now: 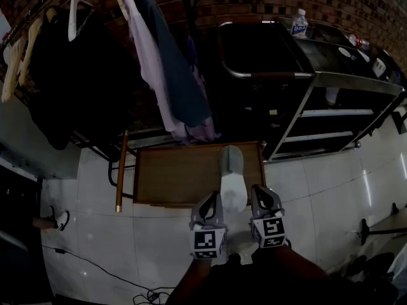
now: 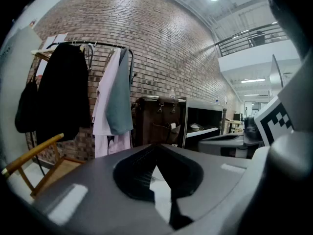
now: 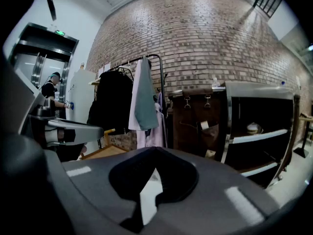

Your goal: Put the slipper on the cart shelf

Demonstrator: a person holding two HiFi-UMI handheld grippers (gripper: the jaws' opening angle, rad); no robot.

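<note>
In the head view a grey and white slipper (image 1: 233, 173) shows between my two grippers, over the front edge of a low wooden table (image 1: 172, 173). Whether it rests there or touches a jaw I cannot tell. My left gripper (image 1: 208, 204) is just left of it and my right gripper (image 1: 262, 197) just right, side by side. Each gripper view shows its own grey jaws closed together, left gripper (image 2: 156, 153) and right gripper (image 3: 154, 155), with nothing held. The metal cart (image 1: 331, 114) with open shelves (image 3: 254, 137) stands ahead to the right.
A clothes rack with hanging garments (image 1: 159, 62) and a dark coat (image 1: 70, 75) stands behind the table. A water bottle (image 1: 299, 23) sits on the cart top. A brown bag (image 3: 195, 121) hangs on the cart's side. Cables (image 1: 95, 269) trail across the tiled floor.
</note>
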